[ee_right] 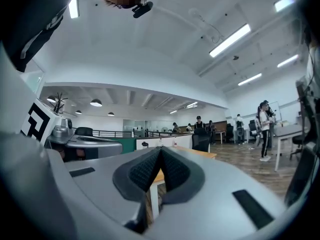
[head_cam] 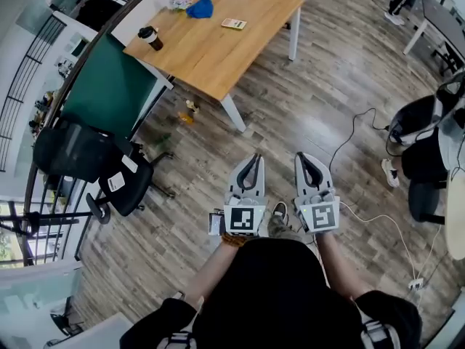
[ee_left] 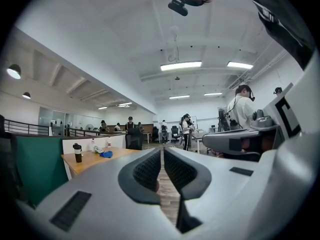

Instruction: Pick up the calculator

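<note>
Calculator [head_cam: 233,23], a small flat rectangle, lies on the wooden desk [head_cam: 218,53], well apart from us. A blue cloth [head_cam: 200,8] sits near it and a dark cup [head_cam: 151,37] stands further left. We judge the approach is the step in hand. Next we would need to cross the plank floor and open one claw over the calculator. Our left claw [head_cam: 251,159] and right claw [head_cam: 309,158] are both clenched, pads together, gripping nothing, held level side by side.
</note>
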A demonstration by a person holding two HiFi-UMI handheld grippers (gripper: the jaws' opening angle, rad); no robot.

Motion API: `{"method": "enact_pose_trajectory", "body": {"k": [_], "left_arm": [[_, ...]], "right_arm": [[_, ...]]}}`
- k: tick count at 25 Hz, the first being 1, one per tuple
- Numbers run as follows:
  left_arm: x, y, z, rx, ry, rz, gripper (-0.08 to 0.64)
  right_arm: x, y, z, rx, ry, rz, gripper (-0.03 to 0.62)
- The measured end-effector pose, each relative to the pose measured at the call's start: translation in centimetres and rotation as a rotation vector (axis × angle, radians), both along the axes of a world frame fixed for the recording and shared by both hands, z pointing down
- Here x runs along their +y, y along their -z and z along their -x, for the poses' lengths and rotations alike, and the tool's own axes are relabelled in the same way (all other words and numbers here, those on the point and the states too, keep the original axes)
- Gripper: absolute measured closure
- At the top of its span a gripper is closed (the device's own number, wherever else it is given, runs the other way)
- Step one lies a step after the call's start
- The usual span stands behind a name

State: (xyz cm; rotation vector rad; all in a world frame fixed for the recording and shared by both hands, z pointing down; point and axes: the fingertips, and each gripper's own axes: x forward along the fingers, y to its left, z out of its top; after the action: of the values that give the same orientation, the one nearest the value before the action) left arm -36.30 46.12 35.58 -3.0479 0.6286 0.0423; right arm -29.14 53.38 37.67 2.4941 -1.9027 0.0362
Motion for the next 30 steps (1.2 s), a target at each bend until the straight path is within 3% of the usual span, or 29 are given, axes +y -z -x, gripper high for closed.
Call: {"method": "enact_pose_trajectory", "body": {"k": [4, 10, 14, 19, 30], "left_arm": [[-0.2, 0.4, -1.4, -0.011, -0.031, -0.031, 0.52], [-2.1, 0.4, -5.2, 0.024, -0.103, -0.017, 0.52], [-3.9, 0.6, -8.3, 0.08, -0.15, 0.006, 0.52], [-6.1, 2.0, -12.3, 0.111, -0.225, -0.023, 0.52], [-15.1, 1.7, -15.4, 0.117, -0.22, 0.004, 0.521]], "right_arm": [[-0.5, -0.3, -0.6, -0.005, -0.023, 0.003, 0.588], [-2.8, 0.2, -2.5, 0.004, -0.075, -0.007, 0.588], [-3.8, 0.3, -4.4, 0.02, -0.12, 0.055, 0.588], [-6.3, 0.4, -7.3, 0.021, -0.168, 0.105, 0.588], [-15.5, 1.3, -10.0, 0.079, -0.131, 0.099, 0.588]]}}
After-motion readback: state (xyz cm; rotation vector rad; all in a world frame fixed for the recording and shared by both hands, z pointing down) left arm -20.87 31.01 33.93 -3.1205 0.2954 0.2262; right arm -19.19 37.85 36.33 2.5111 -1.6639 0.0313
